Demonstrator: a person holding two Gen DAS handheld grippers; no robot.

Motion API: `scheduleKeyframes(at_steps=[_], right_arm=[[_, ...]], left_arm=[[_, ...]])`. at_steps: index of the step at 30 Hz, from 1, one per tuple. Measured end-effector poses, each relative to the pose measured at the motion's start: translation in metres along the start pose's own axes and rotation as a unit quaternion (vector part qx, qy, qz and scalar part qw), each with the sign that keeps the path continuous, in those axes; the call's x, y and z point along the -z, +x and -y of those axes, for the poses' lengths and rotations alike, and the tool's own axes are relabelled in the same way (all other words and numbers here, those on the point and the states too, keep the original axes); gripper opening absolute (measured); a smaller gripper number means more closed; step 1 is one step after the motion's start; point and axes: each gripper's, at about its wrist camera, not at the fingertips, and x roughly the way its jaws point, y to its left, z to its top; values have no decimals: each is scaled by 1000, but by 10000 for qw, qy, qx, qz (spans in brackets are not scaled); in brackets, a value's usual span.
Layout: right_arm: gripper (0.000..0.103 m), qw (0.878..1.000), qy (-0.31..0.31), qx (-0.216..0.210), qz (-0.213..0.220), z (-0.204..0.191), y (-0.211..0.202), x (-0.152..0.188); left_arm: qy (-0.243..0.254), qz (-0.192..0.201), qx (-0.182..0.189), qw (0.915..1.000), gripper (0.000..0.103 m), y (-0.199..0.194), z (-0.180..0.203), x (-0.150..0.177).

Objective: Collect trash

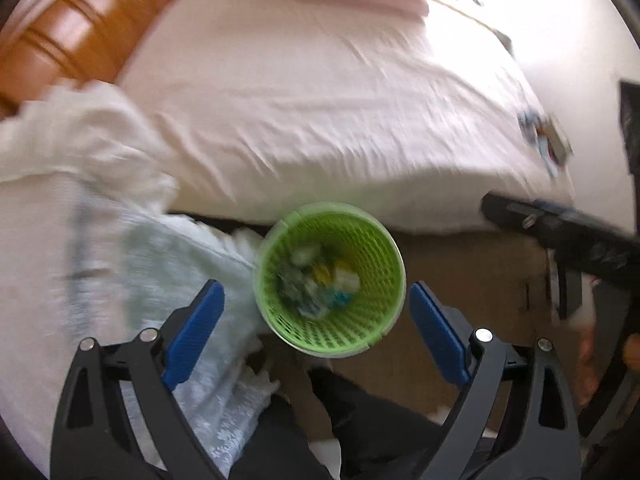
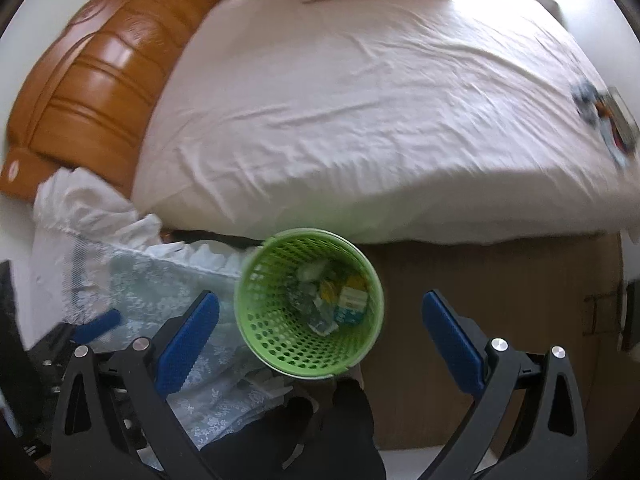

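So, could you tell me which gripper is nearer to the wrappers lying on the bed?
Right. The right gripper is on the wrappers' side of the green basket, by the bed edge below them; the left gripper hangs farther away, over the lace cloth.

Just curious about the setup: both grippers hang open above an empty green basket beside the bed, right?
Not quite: the green basket is not empty. The right wrist view shows wrappers and small packets lying in it. The left gripper and right gripper are indeed open above it.
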Motion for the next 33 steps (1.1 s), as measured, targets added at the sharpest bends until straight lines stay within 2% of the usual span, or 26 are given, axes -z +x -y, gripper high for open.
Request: scheduleKeyframes(at_steps=[2, 4, 7, 8, 9, 10, 11, 13, 15, 16, 17, 18, 20, 23, 24, 28, 33], right_arm=[[100, 9996, -252, -87, 115, -20, -5, -4], [100, 9958, -800, -256, 352, -64, -17, -10], [100, 9871, -1401, -515, 576, -114, -29, -12], [100, 9779, -1841, -697, 706, -151, -37, -9], [100, 9755, -1936, -744, 730, -158, -39, -11], [100, 9658, -2284, -913, 826, -187, -47, -6], [100, 9544, -2622, -1094, 911, -215, -54, 0], [100, 9395, -3003, -1318, 987, -248, -63, 9], [100, 9190, -3449, -1606, 1035, -288, -74, 27], [100, 9141, -3545, -1674, 1036, -297, -76, 32], [100, 9042, -3724, -1819, 1028, -314, -80, 43], [100, 9022, -3760, -1849, 1021, -321, -80, 44], [101, 8862, -4043, -2055, 949, -346, -85, 66], [101, 8756, -4234, -2142, 903, -366, -87, 82], [101, 8678, -4373, -2196, 867, -372, -89, 94], [101, 8606, -4502, -2210, 891, -399, -96, 117], [101, 8559, -4504, -2281, 1119, -422, -119, 136]], left_arm=[[-336, 468, -230, 9981, 90, -38, -24, 2], [-654, 818, -440, 9935, 91, -68, -45, 8], [-1288, 1332, -812, 9793, 91, -119, -88, 27], [-1542, 1501, -978, 9717, 92, -136, -105, 37], [-1803, 1652, -1154, 9628, 93, -153, -121, 50], [-1970, 1738, -1283, 9563, 95, -163, -132, 59], [-2244, 1884, -1534, 9437, 95, -181, -148, 76], [-2591, 2019, -1928, 9246, 95, -201, -167, 102], [-2881, 2024, -2203, 9097, 95, -215, -183, 126], [-3005, 2017, -2278, 9040, 95, -219, -190, 136], [-3246, 2019, -2383, 8928, 95, -226, -199, 154], [-3396, 2023, -2431, 8858, 95, -229, -203, 165], [-3710, 2024, -2501, 8711, 95, -237, -212, 188], [-3936, 2033, -2580, 8586, 95, -245, -221, 211], [-3972, 2032, -2610, 8560, 95, -248, -225, 219], [-4046, 2078, -2648, 8503, 95, -260, -230, 232], [-4088, 2291, -2740, 8398, 95, -282, -229, 243]])
